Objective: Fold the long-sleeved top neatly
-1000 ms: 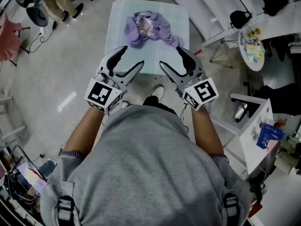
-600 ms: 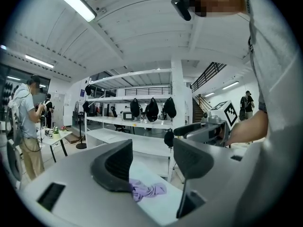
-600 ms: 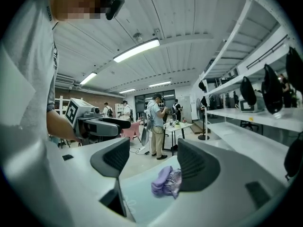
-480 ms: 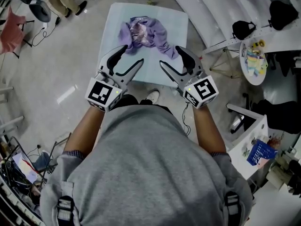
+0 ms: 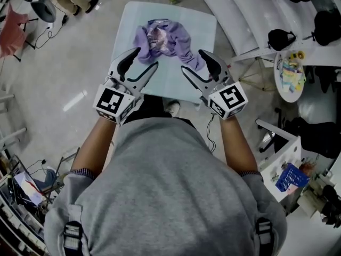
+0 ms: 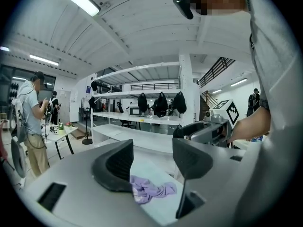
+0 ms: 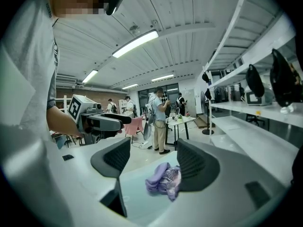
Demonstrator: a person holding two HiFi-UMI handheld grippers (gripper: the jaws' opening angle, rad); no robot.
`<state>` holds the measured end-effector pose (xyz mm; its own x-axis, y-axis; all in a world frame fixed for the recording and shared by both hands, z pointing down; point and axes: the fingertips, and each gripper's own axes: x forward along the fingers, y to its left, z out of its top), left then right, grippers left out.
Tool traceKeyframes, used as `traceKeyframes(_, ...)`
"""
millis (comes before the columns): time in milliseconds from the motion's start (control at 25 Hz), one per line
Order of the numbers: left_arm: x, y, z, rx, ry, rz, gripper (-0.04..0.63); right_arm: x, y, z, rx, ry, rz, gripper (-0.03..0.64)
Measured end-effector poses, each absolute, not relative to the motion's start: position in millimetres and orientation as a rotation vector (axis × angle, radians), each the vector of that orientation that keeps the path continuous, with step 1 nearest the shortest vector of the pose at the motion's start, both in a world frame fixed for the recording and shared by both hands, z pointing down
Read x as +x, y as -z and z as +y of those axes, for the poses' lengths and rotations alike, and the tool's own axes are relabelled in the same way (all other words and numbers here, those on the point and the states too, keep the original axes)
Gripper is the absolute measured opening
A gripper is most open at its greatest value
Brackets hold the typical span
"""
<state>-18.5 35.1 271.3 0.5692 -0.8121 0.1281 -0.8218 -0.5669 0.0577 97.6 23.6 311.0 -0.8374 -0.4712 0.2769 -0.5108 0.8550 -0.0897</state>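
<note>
1. Here we go, right at the start. The long-sleeved top [image 5: 165,36] lies in a crumpled purple heap on the far half of the pale table [image 5: 200,23]. Nothing is flattened yet. Both gripper views show it through the gap of the claw, beyond the tips and untouched.
2. The left gripper [image 5: 145,58] has its jaws spread wide. They have just been easing in a touch, with nothing between them. Same story for the right gripper [image 5: 193,62]: wide, narrowing slightly, empty. Both are poised over the table's near part.
3. First danger is a bite into the middle of that heap. The layers are bunched on each other, so a pinch there would likely catch several at once. The top would then lift as a lump instead of opening out.
4. Second is the trailing end [image 5: 187,51] that runs toward the right gripper. Pull on that alone and the heap may drag across the smooth surface, twisting rather than spreading.
5. Third is mismatched grabs. If the claws take unlike points, say a hem and a cuff, the spread comes out skewed and later folds inherit the slant.
6. Fourth — the table looks small for this garment. Once it is laid flat, the sleeves could hang over an edge and their weight could slide the cloth off.
</note>
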Motion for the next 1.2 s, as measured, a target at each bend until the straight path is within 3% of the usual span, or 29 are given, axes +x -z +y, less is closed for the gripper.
traceKeyframes(640,-88,-335,-95,2.641,-0.248,-1.342,0.233,62,-375,-101,0.772,-0.249,-2.613,0.288)
traceKeyframes(1200,-128,-454,-191,2.565,-0.556,-1.220,0.221,34,-466,-198,0.720,-0.284,-2.458,0.262)
